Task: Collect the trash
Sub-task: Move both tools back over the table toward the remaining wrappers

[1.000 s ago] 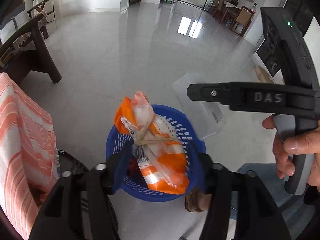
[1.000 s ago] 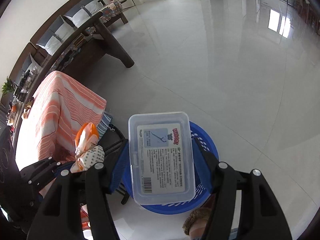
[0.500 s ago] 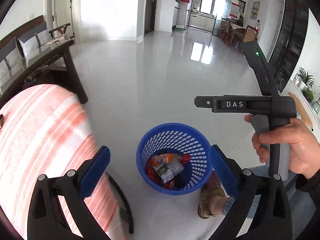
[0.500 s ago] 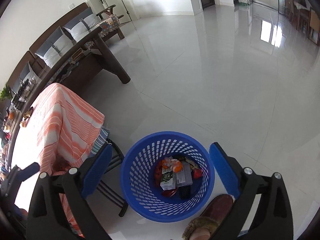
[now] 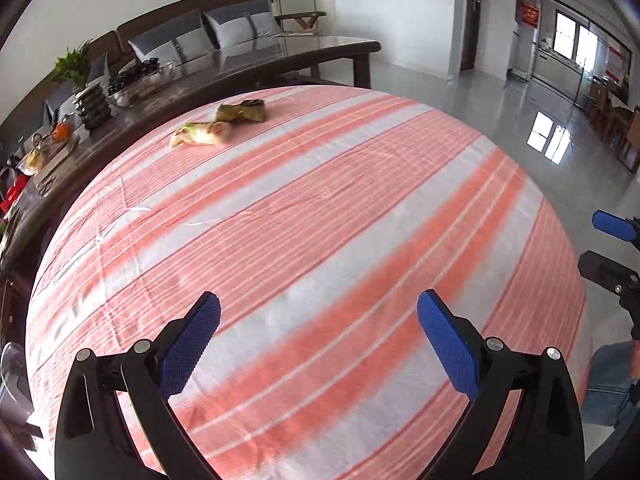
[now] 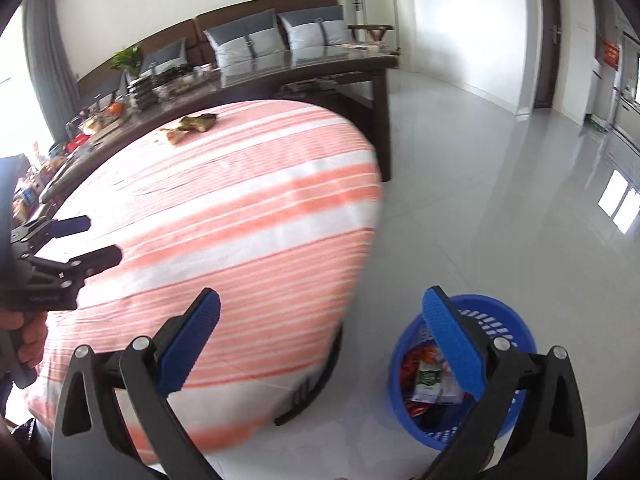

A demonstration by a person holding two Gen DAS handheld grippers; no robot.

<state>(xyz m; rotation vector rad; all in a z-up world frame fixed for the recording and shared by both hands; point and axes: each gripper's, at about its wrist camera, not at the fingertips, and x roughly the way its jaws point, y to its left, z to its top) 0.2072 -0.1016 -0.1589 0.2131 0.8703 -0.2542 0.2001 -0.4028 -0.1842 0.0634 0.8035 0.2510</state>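
Both grippers' fingers apart, empty: left (image 5: 319,344), right (image 6: 320,342). Two wrappers (image 5: 218,126) lie near table (image 5: 360,220) far edge; reach across, pinch each low, carry to basket (image 6: 516,364).

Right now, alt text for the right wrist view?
Open right gripper, nothing between its fingers, hangs over a striped tablecloth's edge and a blue basket of trash on the floor. Two wrappers lie at the cloth's far side.
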